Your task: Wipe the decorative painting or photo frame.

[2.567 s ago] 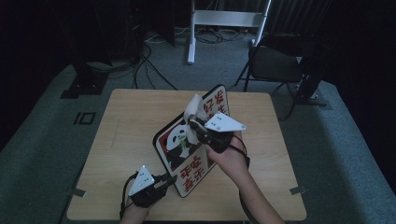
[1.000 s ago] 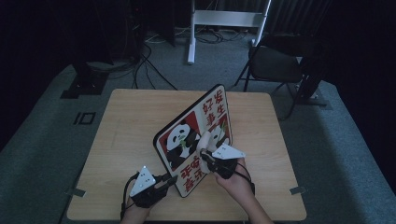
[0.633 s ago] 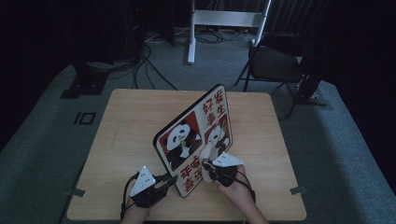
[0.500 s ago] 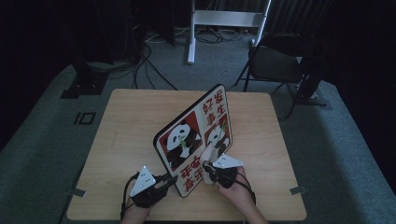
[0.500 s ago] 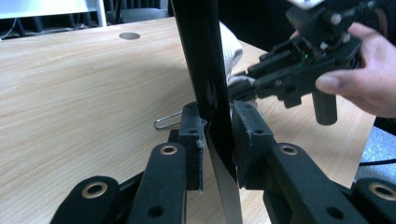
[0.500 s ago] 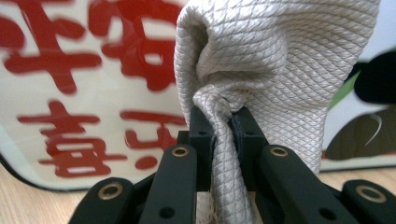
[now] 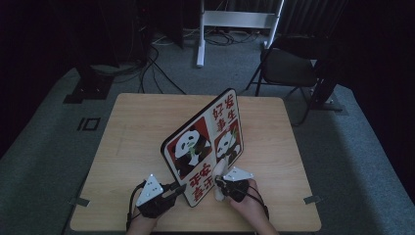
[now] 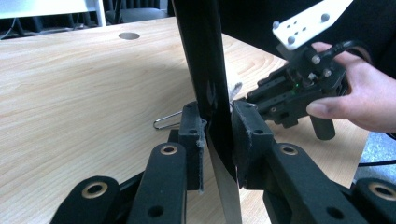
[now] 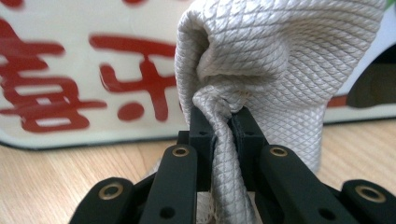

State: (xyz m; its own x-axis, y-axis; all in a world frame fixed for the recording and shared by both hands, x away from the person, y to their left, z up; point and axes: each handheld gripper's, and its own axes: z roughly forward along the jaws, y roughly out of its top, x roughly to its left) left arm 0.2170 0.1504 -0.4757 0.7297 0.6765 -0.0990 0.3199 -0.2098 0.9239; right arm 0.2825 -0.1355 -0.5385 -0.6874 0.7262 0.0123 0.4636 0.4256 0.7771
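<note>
1. right gripper (image 7: 221,185) has dropped since the earlier frames, from up by the top of the panda board (image 7: 208,147) down to its lower edge; left gripper (image 7: 177,188) and the board have stayed put.
2. panda board stands tilted on its edge on the wooden table (image 7: 132,127), rising from the near middle toward the far right, printed face with pandas and red characters to the right.
3. left gripper clamps the board's lower near corner; in the left gripper view its jaws pinch the thin dark edge of the board (image 8: 205,70) from both sides.
4. right gripper is closed tight on a bunched white cloth (image 9: 261,70), a fold of quilted fabric squeezed between the jaws.
5. cloth (image 7: 219,180) sits against the lower printed face of the board (image 9: 70,70), near the red characters, low over the table.
6. right hand (image 8: 359,100) with its gripper shows just behind the board in the left gripper view.
7. a metal paper clip (image 8: 166,122) lies on the table just beside the left gripper's jaw.
</note>
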